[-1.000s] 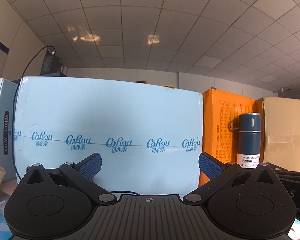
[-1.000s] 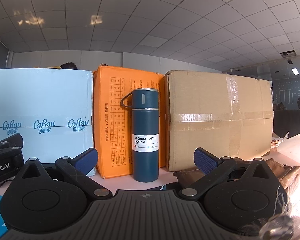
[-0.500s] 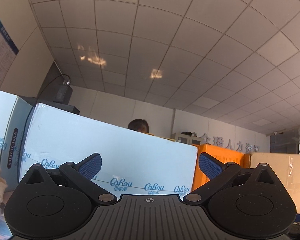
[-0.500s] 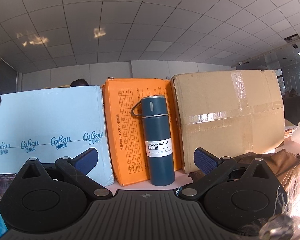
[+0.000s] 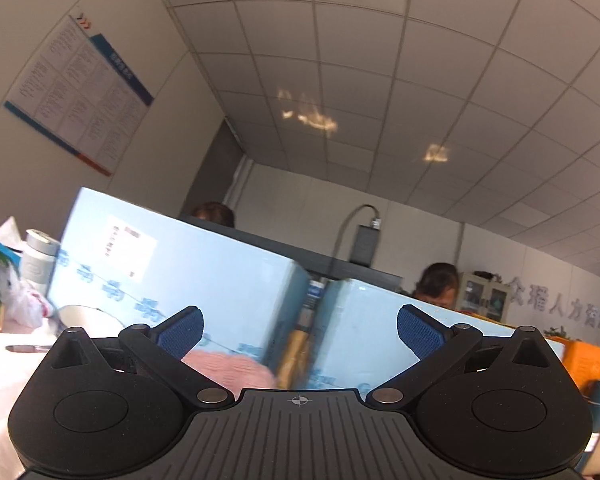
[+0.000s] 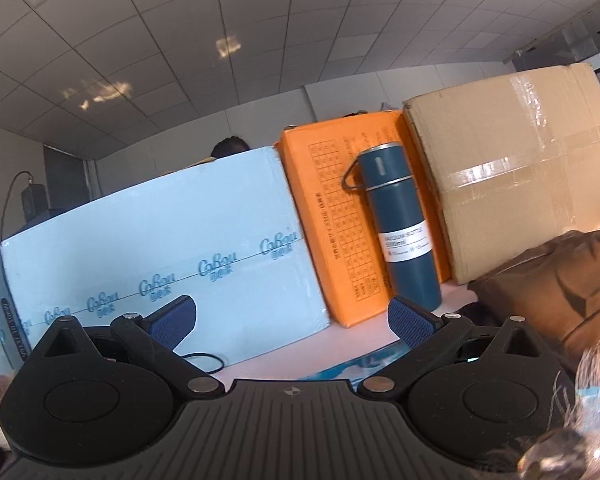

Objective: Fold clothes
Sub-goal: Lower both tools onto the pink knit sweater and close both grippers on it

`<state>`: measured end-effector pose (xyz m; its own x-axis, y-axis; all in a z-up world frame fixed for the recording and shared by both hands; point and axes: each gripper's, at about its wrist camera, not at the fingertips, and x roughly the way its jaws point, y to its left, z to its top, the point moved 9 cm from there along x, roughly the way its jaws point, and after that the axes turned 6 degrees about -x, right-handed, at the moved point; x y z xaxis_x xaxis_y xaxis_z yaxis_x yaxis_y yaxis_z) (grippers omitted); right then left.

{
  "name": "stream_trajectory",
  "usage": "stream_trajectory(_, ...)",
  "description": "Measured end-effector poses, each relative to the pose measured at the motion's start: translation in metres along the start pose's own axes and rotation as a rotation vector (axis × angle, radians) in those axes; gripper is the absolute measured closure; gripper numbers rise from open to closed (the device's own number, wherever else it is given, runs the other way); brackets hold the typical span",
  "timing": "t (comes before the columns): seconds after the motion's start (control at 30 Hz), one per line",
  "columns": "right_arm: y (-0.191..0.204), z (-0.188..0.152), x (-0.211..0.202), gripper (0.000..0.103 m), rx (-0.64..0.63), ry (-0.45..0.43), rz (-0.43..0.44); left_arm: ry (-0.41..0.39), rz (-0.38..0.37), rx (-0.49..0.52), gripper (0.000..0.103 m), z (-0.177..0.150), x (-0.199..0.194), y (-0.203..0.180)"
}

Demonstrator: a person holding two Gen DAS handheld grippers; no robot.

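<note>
My left gripper point(image 5: 298, 334) is spread wide with nothing between its blue pads point(image 5: 180, 330), and it tilts up toward the ceiling. Just beyond and below the left pad lies a pink fuzzy garment point(image 5: 228, 370), partly hidden by the gripper body. Straight ahead stand two pale blue cartons point(image 5: 204, 276) meeting at a narrow gap, their top edges well above my fingers. To my left the white tabletop point(image 5: 4, 364) runs open, with a pen point(image 5: 28, 348), a white bowl point(image 5: 88, 318) and a plastic bag point(image 5: 20, 300) further back.

My right gripper point(image 6: 292, 318) is likewise wide apart and empty. Ahead of it a bare strip of pink-white table point(image 6: 332, 346) reaches to a wall of boxes: a light blue carton point(image 6: 160, 240) ahead-left, an orange box point(image 6: 332, 220) straight on, a taped cardboard box point(image 6: 520, 168) ahead-right. A dark teal vacuum bottle point(image 6: 400, 232) stands upright against the orange box, just past my right pad. A brown garment point(image 6: 552, 292) is heaped close on my right, its edge near the finger linkage. A black cable loop point(image 6: 204, 362) lies at the blue carton's base.
</note>
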<state>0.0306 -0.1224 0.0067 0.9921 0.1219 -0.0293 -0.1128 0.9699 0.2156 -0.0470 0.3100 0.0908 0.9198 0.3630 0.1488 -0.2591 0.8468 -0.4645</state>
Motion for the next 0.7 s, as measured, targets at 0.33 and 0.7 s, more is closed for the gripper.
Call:
stream_trajectory(0.33, 0.182, 0.015, 0.010, 0.000, 0.075, 0.132, 0.456, -0.090, 0.208, -0.456, 0.000, 0.026, 0.021, 0.178)
stream_trajectory(0.7, 0.368, -0.052, 0.066, 0.000, 0.229, 0.475, 0.779, 0.083, 0.249, -0.823, 0.000, -0.029, 0.036, 0.241)
